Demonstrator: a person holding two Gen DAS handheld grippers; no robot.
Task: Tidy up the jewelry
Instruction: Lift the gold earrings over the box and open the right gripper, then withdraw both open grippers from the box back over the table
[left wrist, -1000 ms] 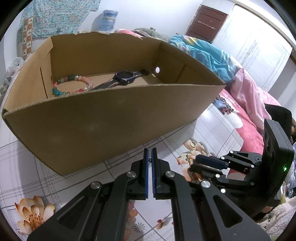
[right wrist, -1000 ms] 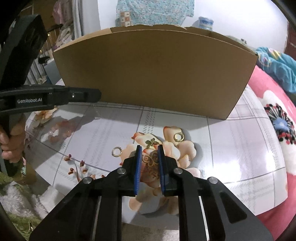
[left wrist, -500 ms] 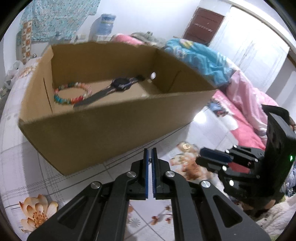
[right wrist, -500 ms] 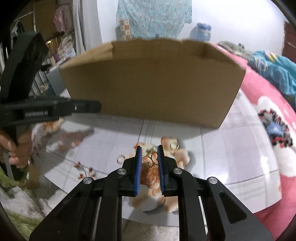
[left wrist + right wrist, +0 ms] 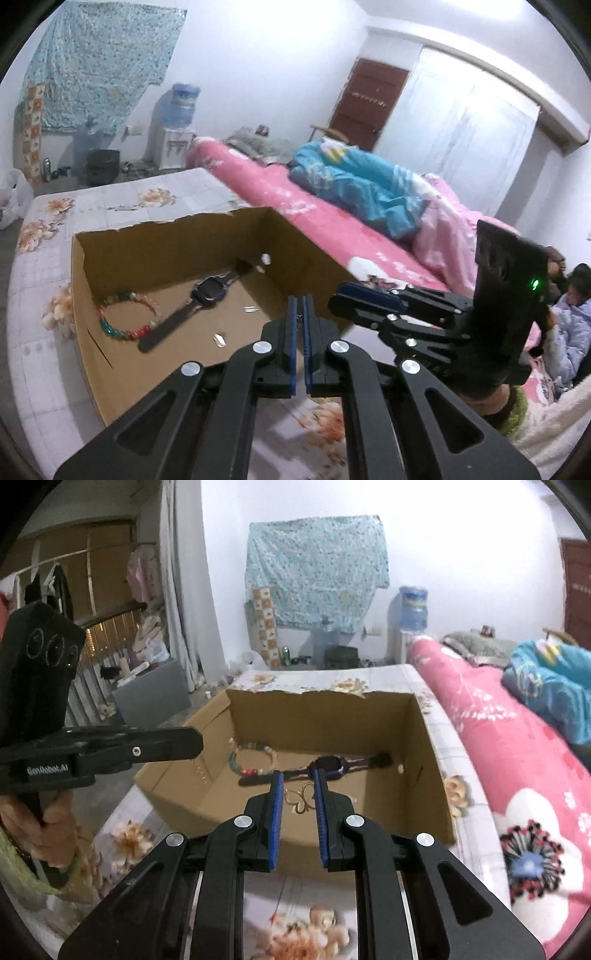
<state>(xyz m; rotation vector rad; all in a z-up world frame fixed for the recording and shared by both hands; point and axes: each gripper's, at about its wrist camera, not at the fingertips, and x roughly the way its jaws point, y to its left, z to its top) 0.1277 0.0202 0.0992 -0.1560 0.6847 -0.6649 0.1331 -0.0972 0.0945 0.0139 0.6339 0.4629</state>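
Note:
An open cardboard box (image 5: 122, 354) (image 5: 432, 760) stands on the floral table. Inside lie a coloured bead bracelet (image 5: 125, 314) (image 5: 251, 755) and a dark wristwatch (image 5: 210, 293) (image 5: 328, 766). My right gripper (image 5: 298, 799) is shut on a gold butterfly-shaped ornament (image 5: 300, 801) and holds it above the box's near side. My left gripper (image 5: 300, 317) is shut, with something tiny and unclear between its pads, above the box's near wall. The right gripper also shows in the left wrist view (image 5: 369, 299), and the left gripper in the right wrist view (image 5: 173, 740).
A pink bed (image 5: 517, 760) with a blue quilt (image 5: 362, 184) runs along the table's right side. A water dispenser (image 5: 177, 110) and a hanging cloth (image 5: 314, 576) are at the far wall. Two small pale bits (image 5: 219, 339) lie on the box floor.
Both grippers have risen from table level beside the box to above its near wall. The right gripper has carried the gold ornament up off the table. The box interior is now seen from above.

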